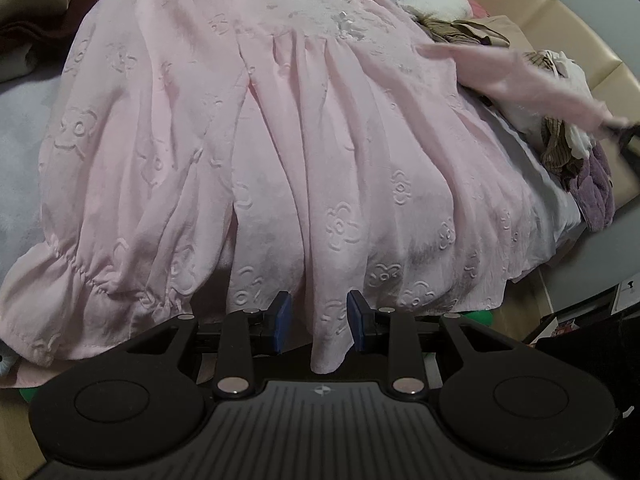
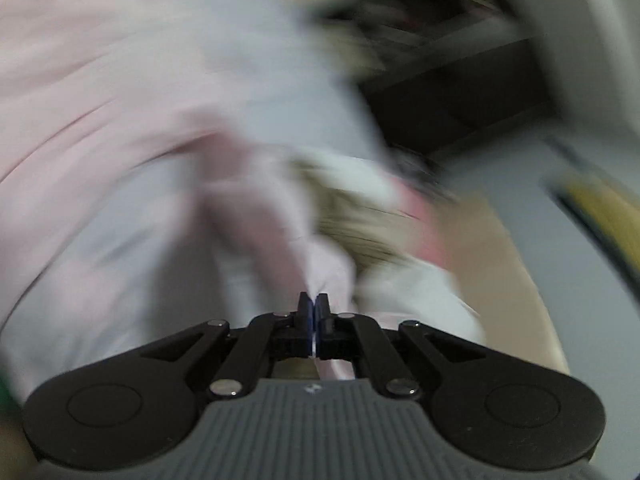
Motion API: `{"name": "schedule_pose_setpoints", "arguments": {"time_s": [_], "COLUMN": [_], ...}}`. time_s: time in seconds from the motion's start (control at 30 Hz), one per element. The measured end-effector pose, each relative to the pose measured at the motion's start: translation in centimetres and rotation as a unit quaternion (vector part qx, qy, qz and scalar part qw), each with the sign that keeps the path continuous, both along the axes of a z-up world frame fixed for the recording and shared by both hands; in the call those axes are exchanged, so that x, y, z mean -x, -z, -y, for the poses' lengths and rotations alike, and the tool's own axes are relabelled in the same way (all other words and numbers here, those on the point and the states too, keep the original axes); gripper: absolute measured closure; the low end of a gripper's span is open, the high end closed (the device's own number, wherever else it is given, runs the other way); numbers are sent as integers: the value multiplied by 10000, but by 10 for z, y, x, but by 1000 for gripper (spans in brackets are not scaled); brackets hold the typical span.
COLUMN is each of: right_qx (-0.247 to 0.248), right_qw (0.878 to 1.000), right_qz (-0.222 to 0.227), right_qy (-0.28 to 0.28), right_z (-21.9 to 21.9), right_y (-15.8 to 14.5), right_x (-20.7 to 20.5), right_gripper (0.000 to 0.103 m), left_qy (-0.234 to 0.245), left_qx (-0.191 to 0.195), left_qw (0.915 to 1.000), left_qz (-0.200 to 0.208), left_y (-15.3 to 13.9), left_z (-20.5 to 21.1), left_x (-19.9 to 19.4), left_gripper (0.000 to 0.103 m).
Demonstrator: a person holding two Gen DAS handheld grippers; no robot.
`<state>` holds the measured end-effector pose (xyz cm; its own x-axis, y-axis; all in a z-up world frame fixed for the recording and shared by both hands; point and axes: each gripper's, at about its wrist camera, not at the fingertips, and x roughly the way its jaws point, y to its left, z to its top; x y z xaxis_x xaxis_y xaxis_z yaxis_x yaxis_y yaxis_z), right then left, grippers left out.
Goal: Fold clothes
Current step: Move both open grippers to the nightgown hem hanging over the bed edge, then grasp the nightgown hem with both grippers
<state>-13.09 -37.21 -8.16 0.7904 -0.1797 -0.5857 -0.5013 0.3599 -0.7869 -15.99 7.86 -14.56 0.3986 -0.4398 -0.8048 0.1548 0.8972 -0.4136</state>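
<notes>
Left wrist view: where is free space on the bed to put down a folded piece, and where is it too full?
Free: the grey sheet left of the pink dress, below the dark clothes. A narrow sheet strip lies right of the dress. Crowded: the clothes pile on the right edge.

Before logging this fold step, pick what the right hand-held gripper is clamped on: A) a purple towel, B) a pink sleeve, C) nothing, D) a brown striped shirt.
B: the right hand-held gripper has its pads shut on the pink sleeve of the blouse.
</notes>
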Motion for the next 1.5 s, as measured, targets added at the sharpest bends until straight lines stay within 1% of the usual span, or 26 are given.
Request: {"name": "schedule_pose_setpoints", "arguments": {"time_s": [0.03,0.07,0.13,0.2,0.23,0.3,0.33,0.4,0.47,0.57,0.6,0.7,0.73,0.8,0.87,0.9,0.97,1.03,1.13,1.17,1.23,1.3,1.33,1.37,1.43,1.5], "right_qx": [195,232,175,-100,-333,-858,-1118,-1589,-2084,-2767,-3026,-3453,-3440,-3259,-3173,-3144,-3290,-3469,-3455,-3476,-3580,-3635,-3657,-3671,-3702,-3744], "right_qw": [9978,9941,9831,9725,9665,9535,9455,9366,9283,9170,9093,8833,8795,8773,8740,8720,8648,8567,8604,8601,8522,8419,8365,8337,8310,8299], "right_qz": [-570,-1020,-1820,-2319,-2515,-2782,-2903,-2892,-2783,-2630,-2635,-2936,-3039,-3230,-3313,-3346,-3414,-3481,-3410,-3374,-3401,-3563,-3654,-3722,-3805,-3806], "right_qy": [-266,-287,-127,189,395,775,959,1177,1317,1157,1105,1196,1252,1408,1601,1696,1653,1570,1547,1599,1731,1795,1820,1779,1661,1620], "right_z": [-6,-8,-7,-2,1,8,12,18,17,12,8,-2,-5,-9,-7,-5,-8,-11,-21,-23,-25,-29,-31,-33,-38,-40], "right_y": [22,37,63,70,68,58,52,40,29,10,6,17,22,33,46,53,56,59,65,68,76,82,85,86,85,83], "right_x": [6,9,11,7,3,-6,-10,-14,-15,-11,-11,-18,-20,-23,-26,-27,-25,-21,-22,-25,-31,-34,-35,-34,-32,-31], "right_gripper": [102,102,101,101,96,83,74,73,73,71,70,67,66,64,57,57,57,57,55,55,55,58,66,73,80,81], "left_qy": [-10,-20,-22,-21,-24,-37,-38,-37,-49,-54,-48,75,122,251,416,517,694,698,700,679,668,673,672,658,643,664], "left_qx": [6,13,22,32,38,55,54,53,52,42,40,88,106,166,240,253,151,61,-66,-50,-26,-31,-33,-25,-16,22], "left_qw": [10000,10000,10000,10000,10000,10000,10000,10000,10000,9999,9999,9997,9995,9989,9977,9970,9958,9956,9952,9953,9955,9956,9957,9959,9962,9966], "left_qz": [-6,-12,-8,15,22,12,9,-1,-24,-74,-93,-214,-261,-372,-472,-516,-580,-618,-674,-683,-677,-650,-636,-624,-580,-479], "left_y": [0,0,-1,-3,-3,-3,-2,-1,2,8,10,19,23,28,34,38,45,49,55,55,54,54,54,54,54,55], "left_z": [0,0,0,1,1,1,1,0,-1,-3,-3,-3,-2,1,5,8,13,13,13,11,9,8,8,8,7,7], "left_x": [0,0,0,0,0,-2,-2,-3,-4,-5,-5,-5,-5,-4,-1,-1,0,1,2,2,3,4,4,4,4,4], "left_gripper": [75,75,74,73,73,70,69,68,68,65,65,64,64,64,64,64,64,64,64,64,64,64,64,64,64,64]}}
